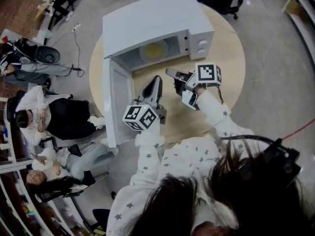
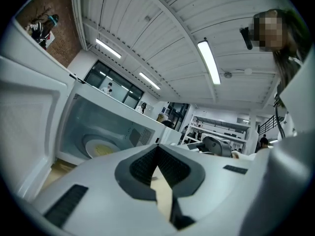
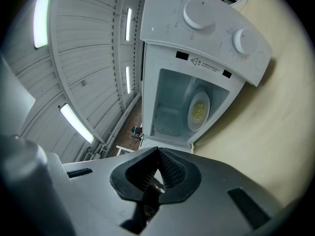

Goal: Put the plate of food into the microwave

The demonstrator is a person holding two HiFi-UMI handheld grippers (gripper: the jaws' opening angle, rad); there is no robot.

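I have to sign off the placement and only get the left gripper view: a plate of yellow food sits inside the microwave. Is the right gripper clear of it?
Observer: Yes. In the head view the right gripper is over the round table, outside the microwave and apart from the plate.
Operator: Is it carrying anything?
Observer: No. The right gripper view shows its jaws shut with nothing between them.
Operator: How far open is the door?
Observer: The head view shows the door swung wide, roughly square to the microwave's front.
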